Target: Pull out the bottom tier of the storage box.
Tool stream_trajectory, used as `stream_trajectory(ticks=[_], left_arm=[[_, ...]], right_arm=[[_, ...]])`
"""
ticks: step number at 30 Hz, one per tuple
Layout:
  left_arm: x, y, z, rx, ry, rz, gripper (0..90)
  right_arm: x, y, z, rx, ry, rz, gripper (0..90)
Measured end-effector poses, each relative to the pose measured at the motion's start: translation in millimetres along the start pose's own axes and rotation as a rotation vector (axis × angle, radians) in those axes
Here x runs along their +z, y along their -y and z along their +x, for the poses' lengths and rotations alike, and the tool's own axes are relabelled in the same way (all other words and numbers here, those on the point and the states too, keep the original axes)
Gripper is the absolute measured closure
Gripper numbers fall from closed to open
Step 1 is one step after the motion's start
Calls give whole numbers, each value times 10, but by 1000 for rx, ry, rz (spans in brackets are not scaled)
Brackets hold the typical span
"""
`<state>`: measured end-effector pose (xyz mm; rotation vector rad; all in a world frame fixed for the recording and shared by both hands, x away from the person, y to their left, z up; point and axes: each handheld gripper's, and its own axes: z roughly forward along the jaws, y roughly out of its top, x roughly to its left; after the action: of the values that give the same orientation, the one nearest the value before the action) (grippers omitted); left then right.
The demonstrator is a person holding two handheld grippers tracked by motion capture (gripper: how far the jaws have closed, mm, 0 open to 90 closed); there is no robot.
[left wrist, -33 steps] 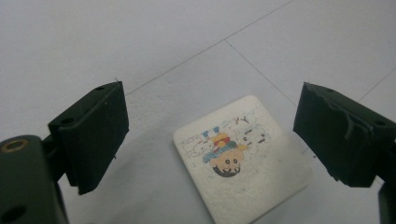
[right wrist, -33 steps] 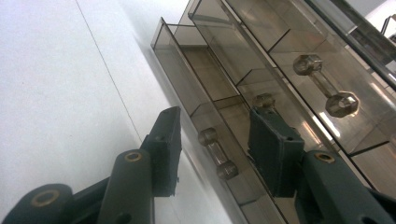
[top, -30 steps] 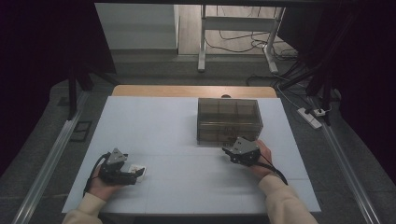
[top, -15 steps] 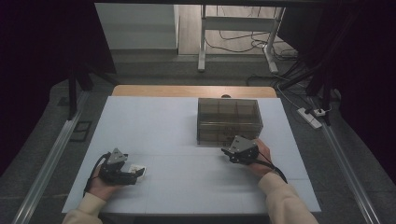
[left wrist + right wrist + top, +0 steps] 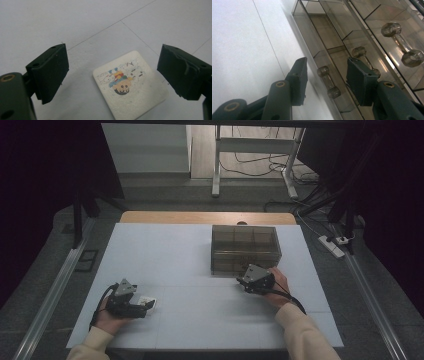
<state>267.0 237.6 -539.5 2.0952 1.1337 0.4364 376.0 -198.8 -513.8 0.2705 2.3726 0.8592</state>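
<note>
A white card with a cartoon picture [image 5: 130, 86] lies flat on the white table [image 5: 190, 270]. My left gripper [image 5: 112, 60] hovers over it, open, one jaw on either side of the card and clear of it. In the high view the card [image 5: 149, 301] shows just past the left gripper [image 5: 146, 307]. A smoky clear drawer box [image 5: 245, 247] stands right of centre. My right gripper [image 5: 246, 279] is at its front face. It [image 5: 326, 61] is open around a clear dumbbell-shaped drawer handle [image 5: 328, 82], and the pads do not press on it.
More clear handles [image 5: 404, 41] sit on the neighbouring drawers. A wooden strip [image 5: 205, 217] runs along the table's far edge. Metal rails [image 5: 55, 290] flank the table, and a power strip [image 5: 332, 246] lies on the floor at the right.
</note>
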Motion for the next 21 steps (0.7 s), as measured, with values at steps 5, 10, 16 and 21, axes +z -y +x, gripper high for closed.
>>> stream_trajectory(ticks=[5,10,16,21], left_arm=[[0,0,-6,2,-1,0,102],[0,0,-2,1,-1,1,102],[-5,1,0,2,-1,-1,102],[-2,0,-2,3,-1,0,102]], right_arm=[[28,-23,-19,-11,-3,21,513],[66,-28,-30,-16,-8,33,533],[110,-35,-41,-21,-19,54,537],[132,-23,-60,-25,-17,65,548]])
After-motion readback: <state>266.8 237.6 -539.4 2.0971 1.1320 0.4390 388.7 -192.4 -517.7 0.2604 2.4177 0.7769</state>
